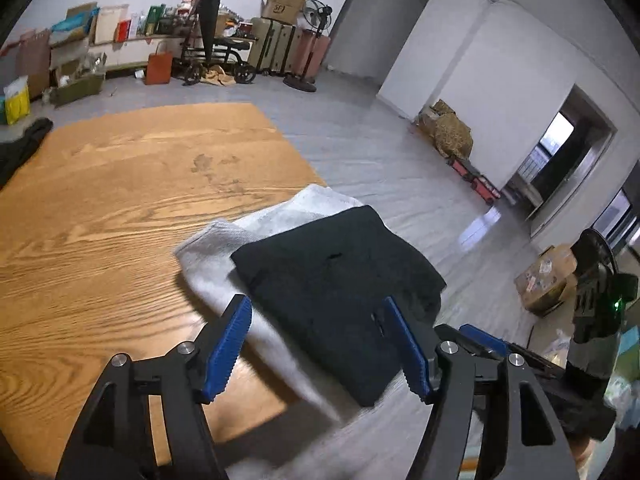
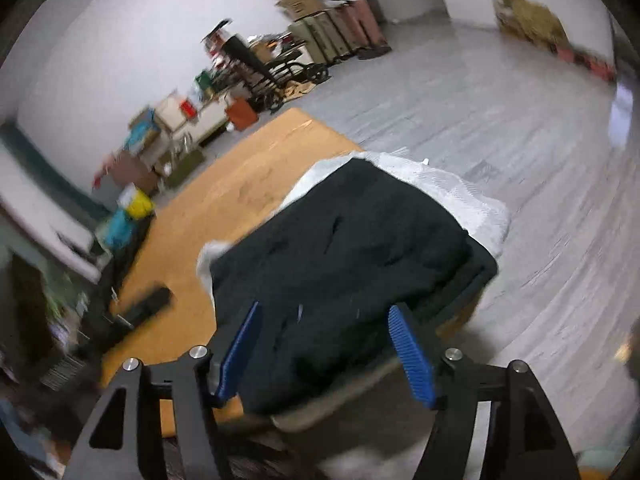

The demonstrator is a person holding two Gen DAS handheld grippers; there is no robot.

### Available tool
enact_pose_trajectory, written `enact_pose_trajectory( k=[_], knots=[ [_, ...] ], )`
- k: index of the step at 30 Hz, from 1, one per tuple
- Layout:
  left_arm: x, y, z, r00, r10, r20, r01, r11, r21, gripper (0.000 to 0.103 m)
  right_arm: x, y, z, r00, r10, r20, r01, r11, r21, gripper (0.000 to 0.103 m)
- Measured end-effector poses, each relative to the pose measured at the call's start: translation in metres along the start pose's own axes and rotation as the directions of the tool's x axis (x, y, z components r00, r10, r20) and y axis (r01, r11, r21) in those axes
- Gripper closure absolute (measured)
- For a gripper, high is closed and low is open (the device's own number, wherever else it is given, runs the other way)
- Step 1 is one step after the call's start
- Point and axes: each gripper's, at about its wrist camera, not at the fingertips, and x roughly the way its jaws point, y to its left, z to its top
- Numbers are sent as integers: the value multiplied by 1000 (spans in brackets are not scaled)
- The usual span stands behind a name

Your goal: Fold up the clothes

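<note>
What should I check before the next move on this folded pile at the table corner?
1. Left gripper jaws open, gripping nothing: ok.
2. Right gripper jaws open, gripping nothing: ok.
3. Black folded garment lies flat on top of the white folded towel: ok.
4. Pile fully supported by the wooden table: not ok, its near side overhangs the table edge.
5. Right wrist view sharp enough to aim by: not ok, it is motion-blurred.
6. Other dark garment at the table's far left edge, folded or not: cannot tell, mostly out of frame.
</note>
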Motion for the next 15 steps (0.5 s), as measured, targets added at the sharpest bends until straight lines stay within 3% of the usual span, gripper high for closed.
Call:
enact_pose_trajectory(
  k=[4, 8, 15],
  knots=[
    [-27, -19, -19, 994, 95, 51, -99, 992, 83, 25, -28, 13, -15, 999, -7, 38, 10, 998, -65, 19],
    [-40, -26, -36, 994, 80, 74, -85, 994, 72, 25, -50, 19, -27, 996, -32, 80, 41, 992, -118, 19],
    [-43, -46, -44, 985, 159, 66, -165, 981, 102, 24, -64, 15, -33, 991, -64, 116, 85, 979, -187, 10]
  ],
)
